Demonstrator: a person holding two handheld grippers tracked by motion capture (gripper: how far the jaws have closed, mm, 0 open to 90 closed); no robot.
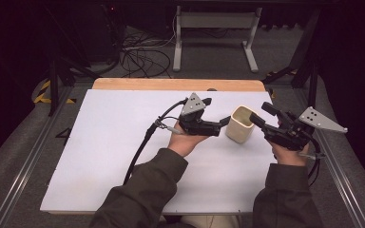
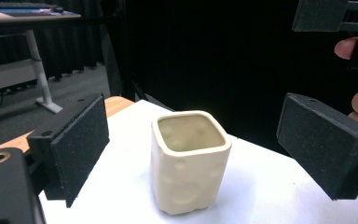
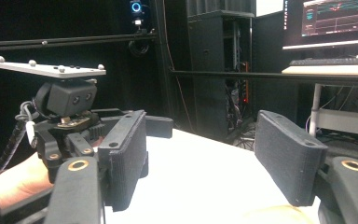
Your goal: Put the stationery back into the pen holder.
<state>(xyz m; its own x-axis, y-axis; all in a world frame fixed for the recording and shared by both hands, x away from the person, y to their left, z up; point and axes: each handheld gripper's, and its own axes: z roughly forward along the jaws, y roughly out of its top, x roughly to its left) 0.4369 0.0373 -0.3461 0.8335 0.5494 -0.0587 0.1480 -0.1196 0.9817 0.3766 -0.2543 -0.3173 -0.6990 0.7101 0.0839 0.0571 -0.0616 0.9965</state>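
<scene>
Table (image 1: 100, 156): white board lying under both hands, a wooden strip showing along its 12 o'clock edge.
Left gripper (image 1: 224, 124): sitting left of centre, pointing toward 3 o'clock at the cup; jaws standing wide apart, gripping nothing, tips just beside the cup's left wall.
Cup (image 1: 240, 124): cream, squarish, standing upright on the table between the two grippers; in the left gripper view (image 2: 189, 161) sitting centred between the pads.
Right gripper (image 1: 263, 114): coming in from 4 o'clock of the cup, jaws spread open, one tip close to the rim; I cannot tell whether it is touching.
</scene>
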